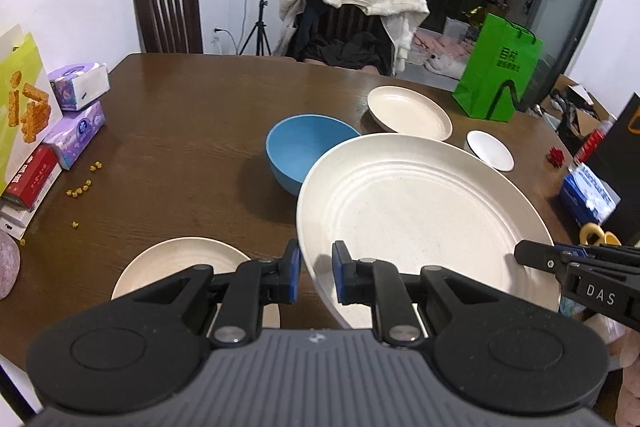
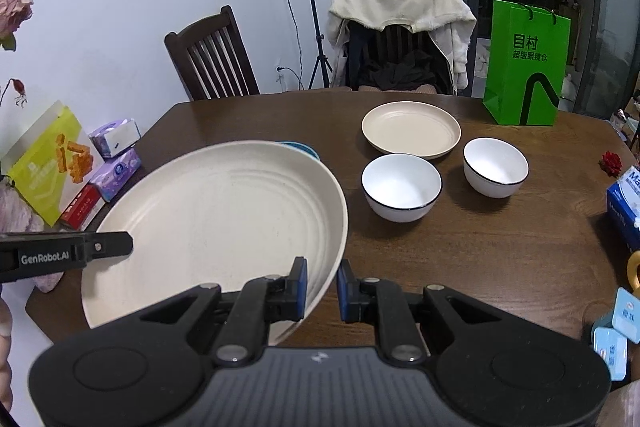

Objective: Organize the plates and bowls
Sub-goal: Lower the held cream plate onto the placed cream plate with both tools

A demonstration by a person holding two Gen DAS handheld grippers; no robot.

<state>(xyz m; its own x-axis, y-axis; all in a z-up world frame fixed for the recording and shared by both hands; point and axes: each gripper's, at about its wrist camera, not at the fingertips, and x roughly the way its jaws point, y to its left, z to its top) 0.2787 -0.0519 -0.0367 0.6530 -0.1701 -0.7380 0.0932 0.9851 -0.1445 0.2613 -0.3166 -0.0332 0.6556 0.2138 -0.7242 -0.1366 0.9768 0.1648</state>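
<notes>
Two grippers, left gripper (image 1: 316,271); right gripper (image 2: 322,289) | fingers clamp large plate (image 1: 420,211) rims | plate tilted, face up

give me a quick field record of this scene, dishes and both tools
held item: large cream plate, lifted and tilted above the table
left tool: shut on the plate's left rim
right tool: shut on the plate's right rim
blue bowl: on the table, behind the held plate
white bowls: two, near bowl, far bowl
other cream plates: far plate, near plate
</notes>
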